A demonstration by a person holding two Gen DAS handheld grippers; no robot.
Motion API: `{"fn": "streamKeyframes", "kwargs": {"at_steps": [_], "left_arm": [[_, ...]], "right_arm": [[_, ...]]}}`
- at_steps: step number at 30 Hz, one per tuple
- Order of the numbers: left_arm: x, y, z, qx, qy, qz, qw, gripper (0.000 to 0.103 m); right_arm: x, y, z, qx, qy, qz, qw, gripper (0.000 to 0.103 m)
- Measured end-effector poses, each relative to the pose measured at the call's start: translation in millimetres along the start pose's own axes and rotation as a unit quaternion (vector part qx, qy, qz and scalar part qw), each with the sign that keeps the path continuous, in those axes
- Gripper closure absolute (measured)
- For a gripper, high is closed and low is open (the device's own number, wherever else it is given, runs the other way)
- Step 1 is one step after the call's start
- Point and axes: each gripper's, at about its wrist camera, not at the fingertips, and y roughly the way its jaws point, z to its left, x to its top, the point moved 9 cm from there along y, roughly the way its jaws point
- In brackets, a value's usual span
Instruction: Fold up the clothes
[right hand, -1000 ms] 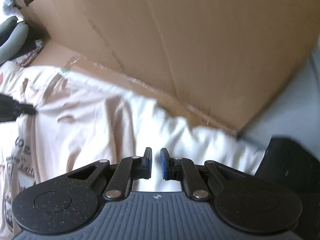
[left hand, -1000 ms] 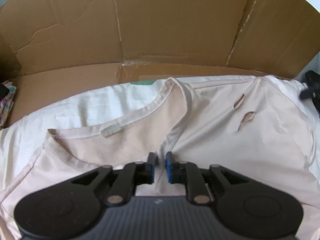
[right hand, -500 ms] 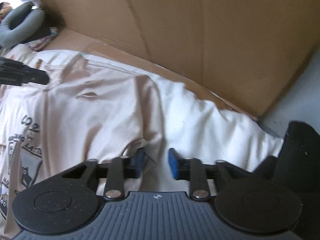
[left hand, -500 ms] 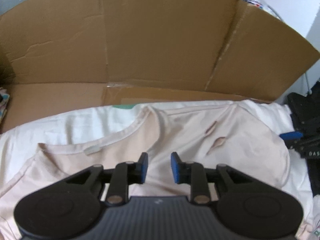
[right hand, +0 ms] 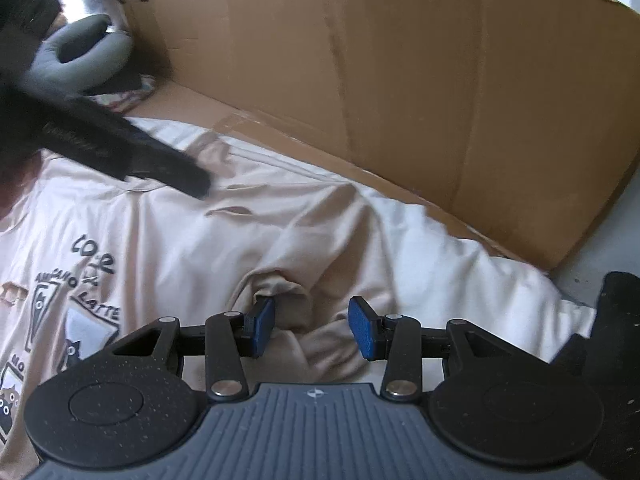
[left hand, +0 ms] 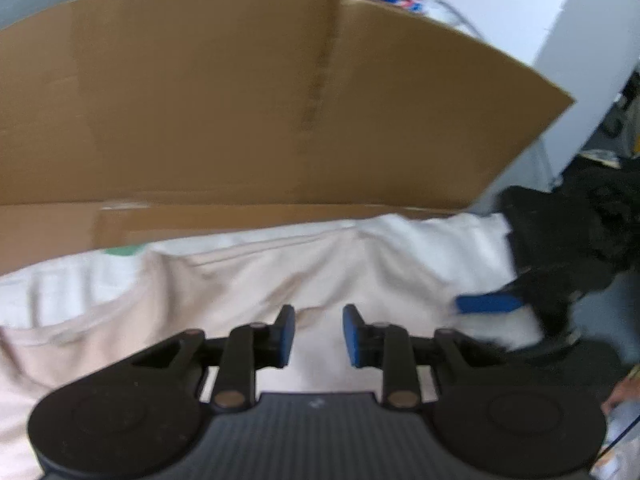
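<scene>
Pale pink T-shirt point(right hand: 168, 240) lies print side up on a white sheet point(right hand: 460, 280), w/ a cardboard wall point(right hand: 400, 80) behind. Right gripper point(right hand: 312, 328) is spread wide over a bunched sleeve, holding nothing. Left gripper point(left hand: 318, 334) is spread too, above the shirt; its view is blurry, prob. not touching.
</scene>
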Motion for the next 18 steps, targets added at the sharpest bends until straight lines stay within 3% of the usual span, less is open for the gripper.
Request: {"fn": "streamKeyframes", "kwargs": {"at_steps": [5, 7, 9, 10, 11, 16, 18], "left_arm": [[-8.0, 20.1, -42.3, -0.035, 0.013, 0.026, 0.999, 0.065], [-15.2, 31.8, -48.7, -0.032, 0.022, 0.041, 0.9984, 0.063], [-24.8, 43.5, -50.8, -0.021, 0.033, 0.061, 0.9974, 0.068], [-29.2, 48.6, -49.2, -0.018, 0.035, 0.07, 0.9968, 0.084], [-32.5, 51.2, -47.3, -0.018, 0.035, 0.076, 0.9963, 0.092], [-33.6, 44.7, -36.5, -0.026, 0.013, 0.077, 0.9966, 0.095], [-32.7, 39.6, -31.5, -0.032, 0.0, 0.078, 0.9964, 0.095]], "right_arm": [[-4.8, 5.3, 14.7, 0.0, -0.004, -0.02, 1.0, 0.055], [-6.1, 5.6, 20.1, 0.0, -0.008, -0.03, 1.0, 0.055], [-8.9, 2.9, 24.2, 0.004, -0.013, -0.038, 0.999, 0.055], [-10.8, 1.5, 24.5, 0.003, -0.013, -0.04, 0.999, 0.055], [-13.4, -0.2, 23.9, 0.001, -0.01, -0.042, 0.999, 0.055], [-30.0, -14.7, 12.6, 0.018, 0.04, -0.046, 0.998, 0.055], [-37.5, -20.3, 10.2, 0.028, 0.052, -0.044, 0.997, 0.065]]}}
